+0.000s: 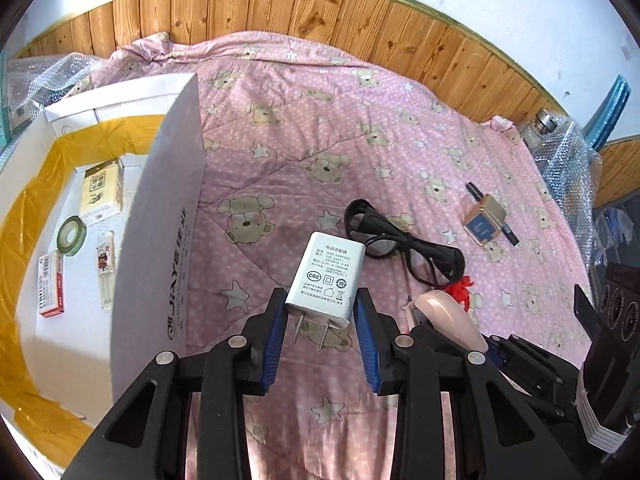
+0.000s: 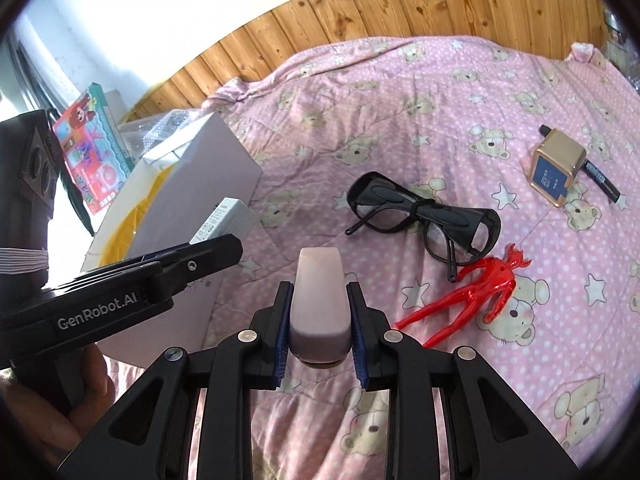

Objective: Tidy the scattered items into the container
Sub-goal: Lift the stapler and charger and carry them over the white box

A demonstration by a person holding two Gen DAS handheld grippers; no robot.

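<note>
Your left gripper (image 1: 320, 312) is clamped on a white power adapter (image 1: 326, 276), prongs toward you, held above the bed (image 1: 360, 120) beside the white box (image 1: 160, 208) at its left edge. Your right gripper (image 2: 318, 312) grips a pale pink oblong item (image 2: 318, 304). Black glasses (image 2: 424, 216), a red figure (image 2: 476, 288), a gold cube (image 2: 556, 168) and a black marker (image 2: 600, 176) lie on the quilt ahead.

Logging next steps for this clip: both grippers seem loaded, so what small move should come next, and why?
Probably swing the left gripper leftward over the white box wall. It is shut on the white charger, which sits just beside that wall, while the box's floor has bare space. The right gripper, shut on the pink case, is farther away, so it would likely follow.
</note>
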